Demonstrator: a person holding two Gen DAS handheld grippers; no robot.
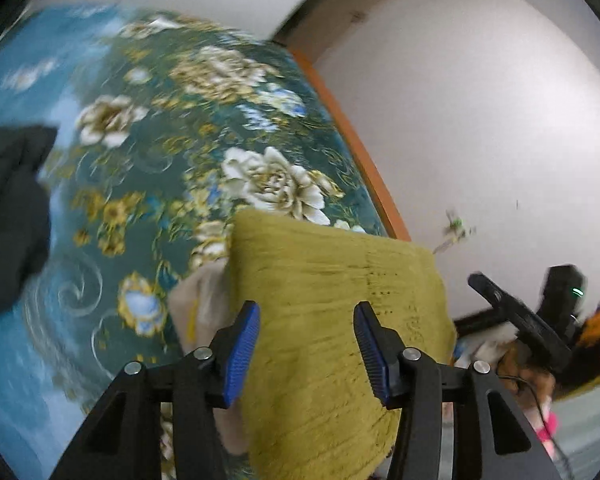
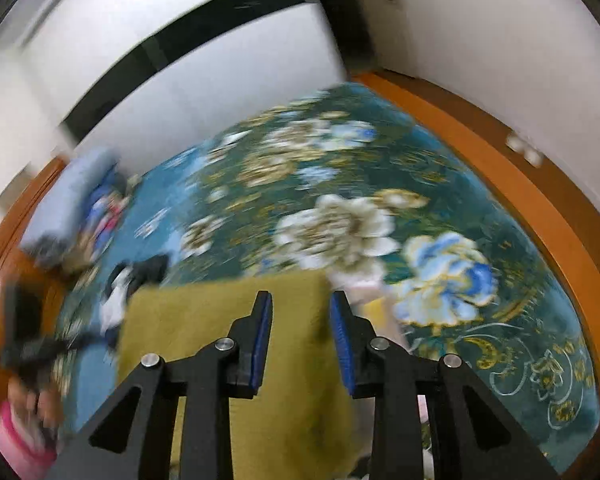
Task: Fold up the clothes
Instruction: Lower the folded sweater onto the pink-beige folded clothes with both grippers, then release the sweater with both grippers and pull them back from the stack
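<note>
An olive-green knitted garment (image 1: 332, 300) lies folded on a teal floral bedspread (image 1: 160, 152). A beige cloth (image 1: 200, 300) shows under its left edge. My left gripper (image 1: 306, 312) hovers over the garment, open, its blue pads apart and pressing on nothing. In the right wrist view the same green garment (image 2: 204, 320) fills the lower middle. My right gripper (image 2: 301, 298) stands open above its right part, gripping no cloth. The beige cloth (image 2: 366, 286) peeks out just right of it.
A black garment (image 1: 12, 216) lies at the bed's left, also visible as a dark heap (image 2: 148, 270). A blue folded pile (image 2: 72, 200) sits by the orange bed frame (image 2: 540, 208). White walls surround the bed. A person's hand (image 1: 528, 376) holds a black tool at the right.
</note>
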